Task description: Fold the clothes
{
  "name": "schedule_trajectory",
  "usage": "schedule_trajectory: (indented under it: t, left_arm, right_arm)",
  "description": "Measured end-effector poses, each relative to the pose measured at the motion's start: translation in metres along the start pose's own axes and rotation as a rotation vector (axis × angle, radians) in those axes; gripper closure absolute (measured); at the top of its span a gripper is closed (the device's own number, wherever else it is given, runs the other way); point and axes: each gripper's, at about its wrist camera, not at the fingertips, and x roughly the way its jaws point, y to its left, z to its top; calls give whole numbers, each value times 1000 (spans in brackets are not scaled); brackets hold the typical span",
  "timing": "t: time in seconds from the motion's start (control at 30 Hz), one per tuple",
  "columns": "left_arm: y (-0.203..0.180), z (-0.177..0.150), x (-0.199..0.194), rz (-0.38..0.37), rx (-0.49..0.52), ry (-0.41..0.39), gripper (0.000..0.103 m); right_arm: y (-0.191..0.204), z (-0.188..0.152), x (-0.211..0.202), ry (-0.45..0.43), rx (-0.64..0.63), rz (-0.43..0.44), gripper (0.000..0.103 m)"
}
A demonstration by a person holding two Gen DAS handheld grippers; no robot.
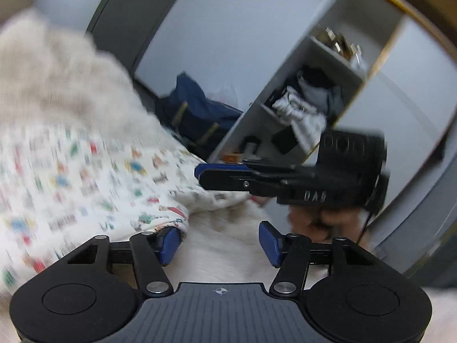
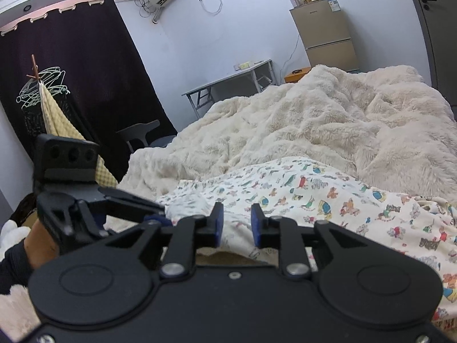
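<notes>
A white garment [image 2: 314, 200] printed with small colourful animals lies spread on a fluffy cream blanket [image 2: 285, 120] covering a bed. My right gripper [image 2: 237, 225] stands at the garment's near edge. It is open by a narrow gap, with white cloth showing between the pads and not pinched. In the left wrist view, which is blurred, the garment [image 1: 85, 177] fills the left. My left gripper [image 1: 219, 245] is open over the blanket [image 1: 228, 257], its left pad beside the garment's hem. The right gripper [image 1: 200, 173] shows side-on just ahead. The left gripper [image 2: 160, 214] reaches in from the left.
An open shelf unit [image 1: 300, 108] holds bundled clothes, with a blue bag [image 1: 197, 114] on the floor beside it. Beyond the bed stand a folding table [image 2: 237, 77], a fridge [image 2: 328, 37], a chair [image 2: 140, 134], a dark curtain [image 2: 85, 71] and a hanger rack [image 2: 42, 91].
</notes>
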Motion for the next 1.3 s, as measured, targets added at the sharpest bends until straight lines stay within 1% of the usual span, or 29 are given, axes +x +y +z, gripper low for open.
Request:
schedule_trajectory:
  t: [0.03, 0.07, 0.1, 0.13, 0.17, 0.3, 0.37, 0.4, 0.43, 0.5, 0.6, 0.7, 0.8, 0.83, 0.87, 0.93, 0.97, 1.07, 1.13, 1.2, 1.3]
  left_arm:
    - [11, -3, 0, -37, -61, -8, 41]
    - [16, -6, 1, -45, -80, -10, 38]
    - [21, -10, 2, -45, -94, -11, 27]
    - [24, -14, 4, -17, -87, -10, 24]
    - [22, -17, 6, 7, -65, -12, 23]
    - [11, -21, 19, 64, 3, -7, 19]
    - [4, -21, 27, 95, 38, 9, 20]
    - [1, -22, 30, 100, 56, 18, 25]
    - [-2, -24, 33, 99, 77, 27, 28]
    - [-2, -26, 30, 91, 71, 22, 30]
    - [2, -26, 18, 38, 28, -26, 29]
    - [8, -24, 10, -7, -12, -56, 26]
    - [14, -25, 9, 29, -40, -55, 25]
    - [14, -26, 12, 34, -46, -43, 25]
    - [11, -27, 15, 22, -34, -25, 25]
    - [4, -29, 15, 7, 0, -14, 25]
    - [-2, -29, 13, 22, 31, -25, 25]
    - [7, -29, 8, 8, -23, -36, 25]
    - [11, -29, 5, -3, -34, -40, 25]
    - [14, -29, 0, -11, -45, -69, 25]
    - [22, -26, -17, -30, -89, -144, 23]
  right_arm:
    - [0, -1, -1, 0, -2, 1, 80]
    - [0, -1, -1, 1, -4, 1, 79]
    - [0, -2, -1, 2, -4, 1, 77]
    - [0, -3, -2, 3, -3, 0, 77]
    - [-1, -3, -2, 4, 0, -3, 76]
    - [-7, -3, -2, -1, 26, -9, 76]
    - [-7, -2, -1, -1, 41, -9, 75]
    - [-6, -2, -1, -1, 40, -10, 75]
    - [-4, -3, -2, -1, 31, -10, 75]
    - [-1, -4, -4, -3, 14, -10, 74]
    - [1, -6, -9, -15, 8, -7, 72]
    - [-4, -7, -11, -24, 27, -10, 72]
    - [-7, -7, -13, -29, 45, -9, 72]
    - [-8, -7, -13, -30, 48, -9, 72]
    - [-7, -7, -14, -30, 46, -8, 72]
    - [-6, -7, -15, -28, 39, -4, 71]
    - [-5, -7, -15, -27, 35, -2, 70]
    - [-3, -7, -16, -25, 24, -2, 67]
    - [-2, -7, -17, -24, 18, -6, 63]
    - [-3, -6, -18, -24, 17, -12, 59]
    - [-6, -3, -20, -21, 23, -17, 59]
